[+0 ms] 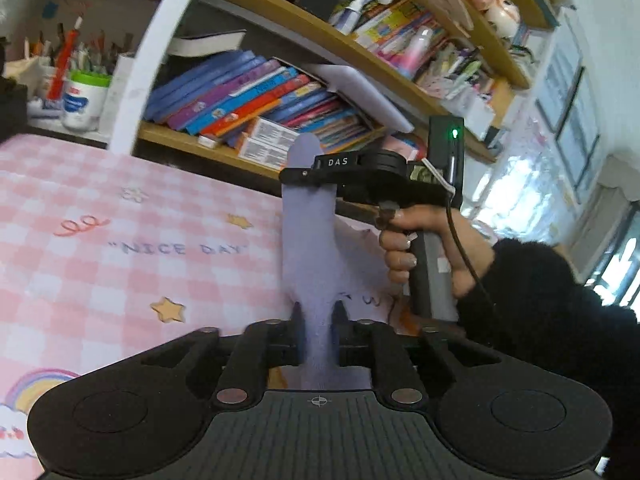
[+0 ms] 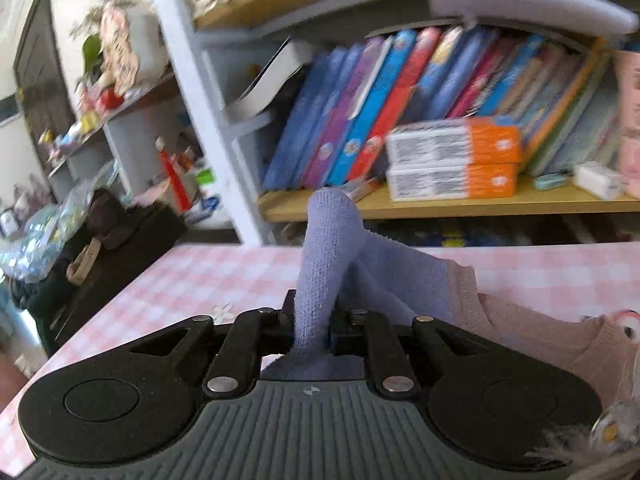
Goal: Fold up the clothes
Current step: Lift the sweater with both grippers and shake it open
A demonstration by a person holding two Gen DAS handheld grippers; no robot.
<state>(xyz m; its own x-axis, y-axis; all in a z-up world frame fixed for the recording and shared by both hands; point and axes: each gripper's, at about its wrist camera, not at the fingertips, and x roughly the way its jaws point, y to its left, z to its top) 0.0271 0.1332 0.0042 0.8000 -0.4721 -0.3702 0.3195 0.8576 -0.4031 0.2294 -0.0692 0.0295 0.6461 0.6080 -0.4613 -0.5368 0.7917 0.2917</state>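
A lavender sock [image 1: 308, 248] is held stretched above the pink checked bedspread [image 1: 100, 240]. My left gripper [image 1: 318, 316] is shut on one end of it. My right gripper [image 1: 308, 178], held by a hand in a black sleeve, is shut on the sock nearer its other end. In the right wrist view my right gripper [image 2: 314, 316] pinches the sock [image 2: 328, 264], whose free end sticks up past the fingers. A pink knitted garment [image 2: 560, 340] lies on the bed at the right.
A wooden bookshelf [image 1: 248, 152] with leaning books [image 2: 400, 104] and orange boxes [image 2: 456, 160] stands behind the bed. A white post [image 1: 148, 60] rises at the bed's edge. Cluttered shelves and a dark bag [image 2: 100, 232] are to the left.
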